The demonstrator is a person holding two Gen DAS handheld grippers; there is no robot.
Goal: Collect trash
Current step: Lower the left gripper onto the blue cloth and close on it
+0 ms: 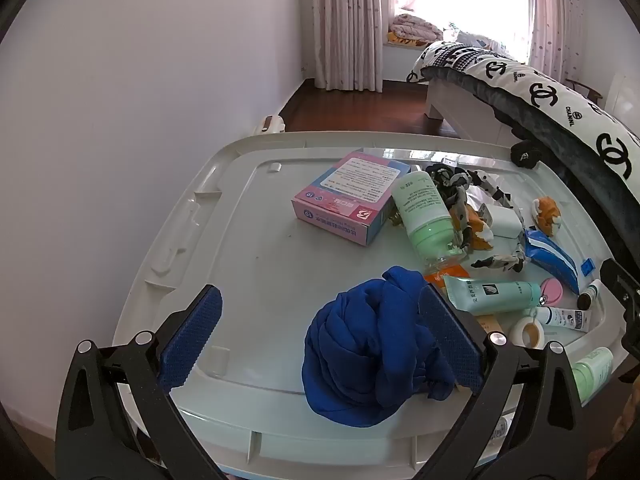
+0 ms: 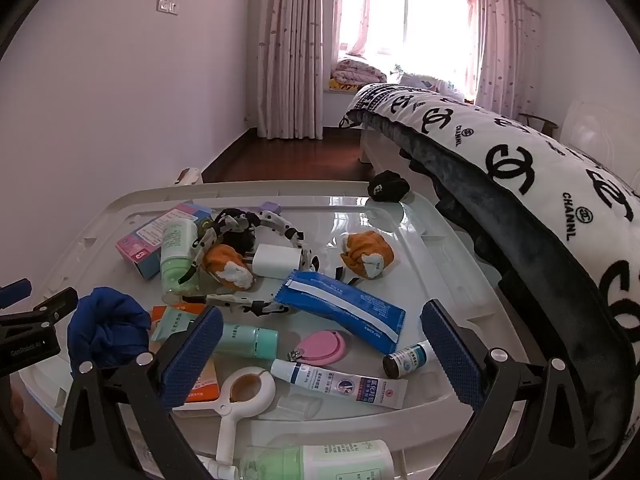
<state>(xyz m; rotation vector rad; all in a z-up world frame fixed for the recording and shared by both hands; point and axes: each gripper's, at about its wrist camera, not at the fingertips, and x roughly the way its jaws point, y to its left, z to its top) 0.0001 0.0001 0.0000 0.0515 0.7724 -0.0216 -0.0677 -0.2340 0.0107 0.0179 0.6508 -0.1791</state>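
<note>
A white storage-box lid serves as the tabletop. A crumpled blue cloth lies near its front edge, between my left gripper's open fingers, against the right pad. The cloth shows in the right wrist view at far left. My right gripper is open and empty above a blue tissue pack, a pink nail clipper, a white ointment tube and a small brown bottle.
A pink box, green bottle, spotted hairband, white charger, orange socks, green tube and tape roll clutter the lid. A bed with a black-and-white blanket borders the right.
</note>
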